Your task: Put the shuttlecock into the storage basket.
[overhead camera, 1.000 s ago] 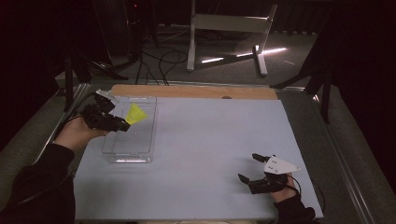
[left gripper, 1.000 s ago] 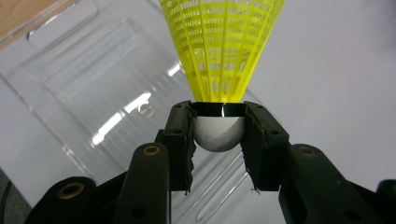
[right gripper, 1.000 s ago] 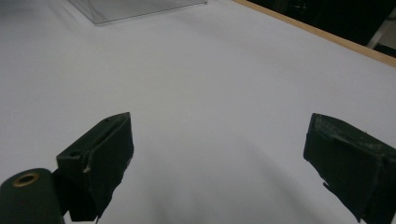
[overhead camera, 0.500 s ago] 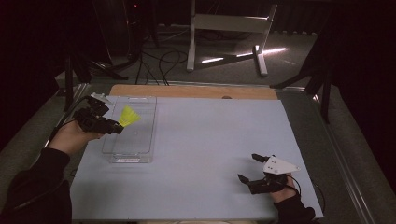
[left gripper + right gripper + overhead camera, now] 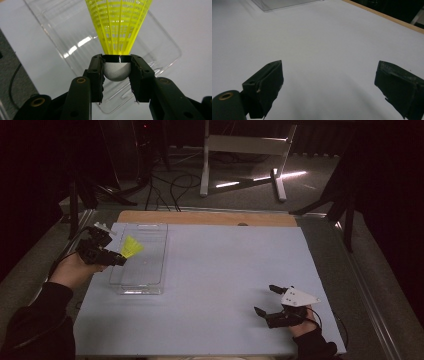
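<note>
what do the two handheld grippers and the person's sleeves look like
Both grippers are black with two blocky jaws; brass-coloured rivets sit at the jaw joints. The right gripper carries a pale three-cornered plate on top, and the left gripper has a small pale block at its back and a thin dark cable trailing off. The sleeves are dark, long and reach the wrists.

Worktop [image 5: 215, 285]: pale grey-white sheet, wooden strip along far edge. Clear plastic tray [image 5: 142, 270] lies on its left part; right hand-held gripper [image 5: 272, 301] rests near right.
</note>
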Demonstrator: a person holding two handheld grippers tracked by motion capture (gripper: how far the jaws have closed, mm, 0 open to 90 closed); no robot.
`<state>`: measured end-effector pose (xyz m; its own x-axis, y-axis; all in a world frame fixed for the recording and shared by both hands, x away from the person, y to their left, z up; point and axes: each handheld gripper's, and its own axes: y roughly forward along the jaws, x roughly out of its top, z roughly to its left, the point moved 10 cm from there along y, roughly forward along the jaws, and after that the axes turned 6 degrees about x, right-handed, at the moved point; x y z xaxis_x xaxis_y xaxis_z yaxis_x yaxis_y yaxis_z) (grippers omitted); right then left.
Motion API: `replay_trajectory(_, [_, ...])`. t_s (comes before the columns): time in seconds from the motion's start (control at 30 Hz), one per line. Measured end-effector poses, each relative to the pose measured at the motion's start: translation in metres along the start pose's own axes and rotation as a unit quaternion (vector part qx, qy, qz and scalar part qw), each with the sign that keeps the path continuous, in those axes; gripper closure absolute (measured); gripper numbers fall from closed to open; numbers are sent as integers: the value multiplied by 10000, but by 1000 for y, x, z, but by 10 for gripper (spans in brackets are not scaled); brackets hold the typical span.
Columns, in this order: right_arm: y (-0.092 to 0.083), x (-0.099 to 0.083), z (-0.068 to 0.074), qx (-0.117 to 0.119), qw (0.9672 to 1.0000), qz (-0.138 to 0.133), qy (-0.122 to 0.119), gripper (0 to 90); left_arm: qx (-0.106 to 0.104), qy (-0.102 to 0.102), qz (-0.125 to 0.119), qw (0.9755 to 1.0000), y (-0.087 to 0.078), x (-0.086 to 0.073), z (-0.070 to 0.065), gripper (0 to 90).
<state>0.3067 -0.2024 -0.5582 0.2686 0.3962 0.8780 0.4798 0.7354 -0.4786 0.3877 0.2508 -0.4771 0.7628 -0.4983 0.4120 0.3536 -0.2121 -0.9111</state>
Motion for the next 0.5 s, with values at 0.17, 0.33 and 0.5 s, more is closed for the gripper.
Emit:
replay_trajectory(0.17, [0,0,0,0,10000,0,8,84,-4,-43,73,10000,5,-7,0,660])
replay_trajectory(0.33, [0,0,0,15,10000,10,4,84,28,-44,122,9999,9,-13,0,660])
replay_trajectory(0.5, [0,0,0,12,10000,13,16,84,-42,-43,210,9998,16,-19,-1,659])
